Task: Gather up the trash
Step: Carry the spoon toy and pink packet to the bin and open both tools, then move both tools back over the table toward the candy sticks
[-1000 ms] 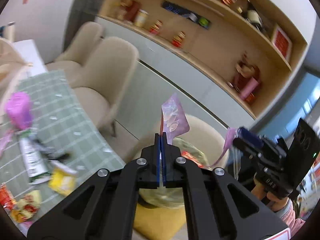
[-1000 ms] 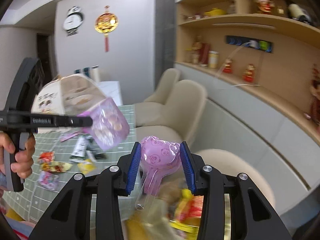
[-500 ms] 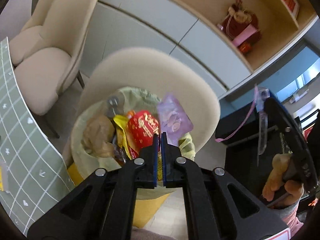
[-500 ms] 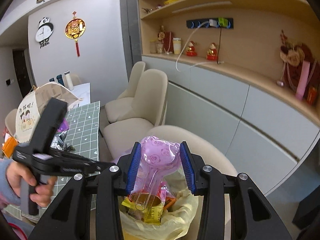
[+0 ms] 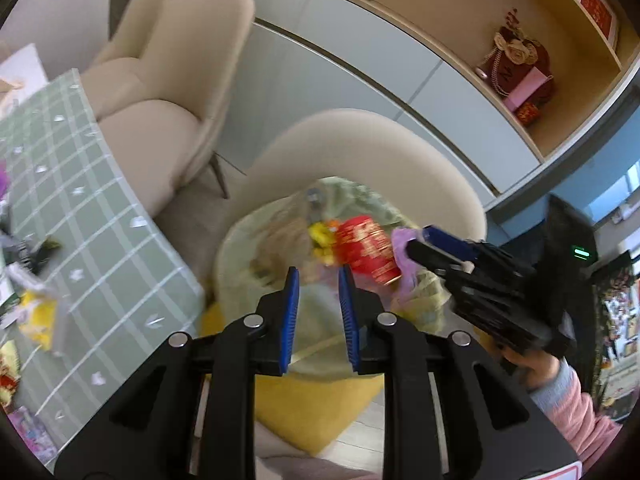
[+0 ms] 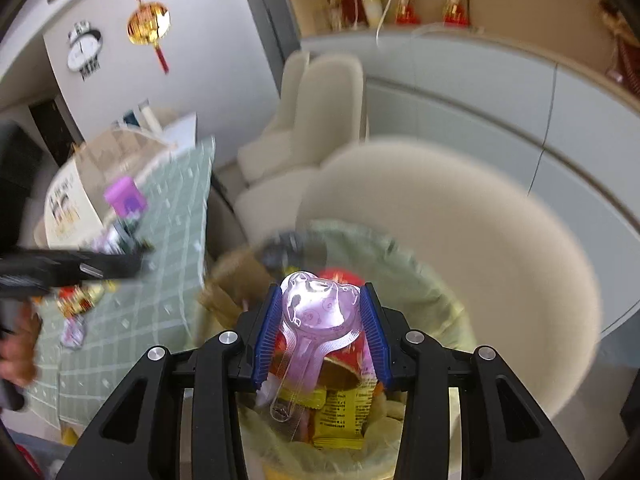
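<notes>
While the left gripper (image 5: 316, 280) has just been opening with nothing between its fingers, the right gripper (image 6: 322, 300) clenches a purple bear-shaped plastic blister pack (image 6: 316, 312) over the yellow-lined trash bin (image 6: 432, 292), and an off-centre release could bounce it off the heaped wrappers (image 6: 340, 404).

Trash bin (image 5: 320, 400) between table (image 5: 100, 248) and chair (image 5: 372, 148).

green checked table (image 5: 100, 240) strewn with snack wrappers (image 5: 38, 312).
</notes>
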Motion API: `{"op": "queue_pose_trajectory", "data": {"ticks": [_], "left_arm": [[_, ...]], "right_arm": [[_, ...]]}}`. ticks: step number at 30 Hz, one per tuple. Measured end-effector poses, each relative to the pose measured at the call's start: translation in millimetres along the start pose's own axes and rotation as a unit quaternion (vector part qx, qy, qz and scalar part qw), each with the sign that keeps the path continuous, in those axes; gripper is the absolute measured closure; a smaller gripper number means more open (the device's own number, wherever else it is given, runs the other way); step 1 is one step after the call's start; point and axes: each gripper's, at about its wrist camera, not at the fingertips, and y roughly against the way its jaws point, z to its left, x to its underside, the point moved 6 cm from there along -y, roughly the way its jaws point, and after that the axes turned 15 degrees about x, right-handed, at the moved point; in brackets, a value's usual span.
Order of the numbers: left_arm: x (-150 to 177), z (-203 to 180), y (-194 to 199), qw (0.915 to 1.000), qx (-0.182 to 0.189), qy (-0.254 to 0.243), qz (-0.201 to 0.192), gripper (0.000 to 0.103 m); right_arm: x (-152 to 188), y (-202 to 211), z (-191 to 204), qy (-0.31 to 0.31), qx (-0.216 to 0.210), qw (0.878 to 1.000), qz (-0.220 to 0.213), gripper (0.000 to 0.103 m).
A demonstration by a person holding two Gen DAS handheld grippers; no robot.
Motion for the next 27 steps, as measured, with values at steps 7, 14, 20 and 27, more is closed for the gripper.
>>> {"op": "queue_pose_trajectory", "data": {"ticks": [7, 14, 20, 27], "left_arm": [[36.1, 42.2, 51.7, 0.9978, -0.058, 0.013, -0.029, 0.083], [70.0, 92.3, 90.6, 0.9913, -0.113, 0.046, -0.05, 0.082], [89.3, 131.2, 126.1, 0.9842, -0.127, 0.09, -0.085, 0.081], [111.6, 175.6, 162.9, 0.9755, -0.148, 0.125, -0.105, 0.081]], "right_arm": [[22.9, -36.7, 7.5, 0.029, 0.01, 0.998, 0.045, 0.065], [16.9, -34.4, 7.3, 0.013, 0.024, 0.998, 0.048, 0.058], [10.6, -6.8, 16.6, 0.029, 0.057, 0.998, 0.013, 0.049], [-11.2, 34.3, 61.3, 0.042, 0.054, 0.997, -0.036, 0.048]]}}
